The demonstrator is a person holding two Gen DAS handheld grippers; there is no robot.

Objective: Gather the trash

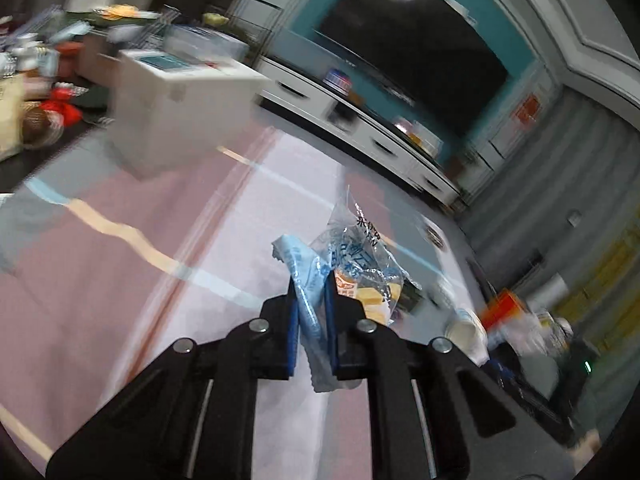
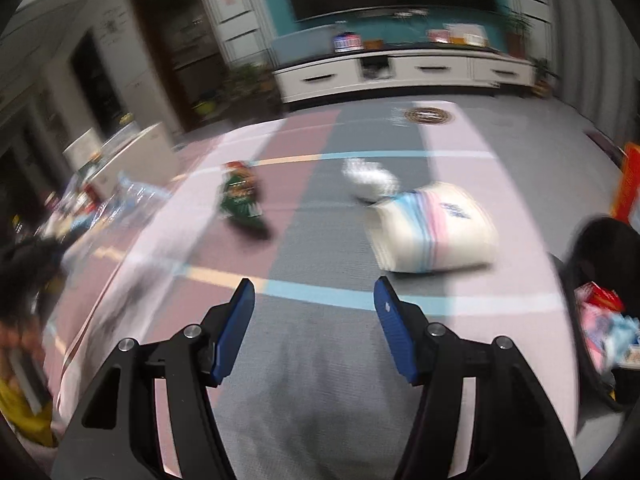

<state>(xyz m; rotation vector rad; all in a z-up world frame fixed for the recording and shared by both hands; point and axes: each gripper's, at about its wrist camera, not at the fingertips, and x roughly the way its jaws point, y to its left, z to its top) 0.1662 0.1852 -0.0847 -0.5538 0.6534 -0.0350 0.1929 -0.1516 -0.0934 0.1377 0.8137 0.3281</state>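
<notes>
Striped carpet; wrapper (image 1: 310, 304) print blurred, unreadable

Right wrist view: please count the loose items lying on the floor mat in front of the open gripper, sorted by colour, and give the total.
Green: 1, a snack bag
White, crumpled: 1, a wrapper or tissue, too blurred to tell which
White with pastel stripes: 1, a soft pack
Total: 3
</notes>
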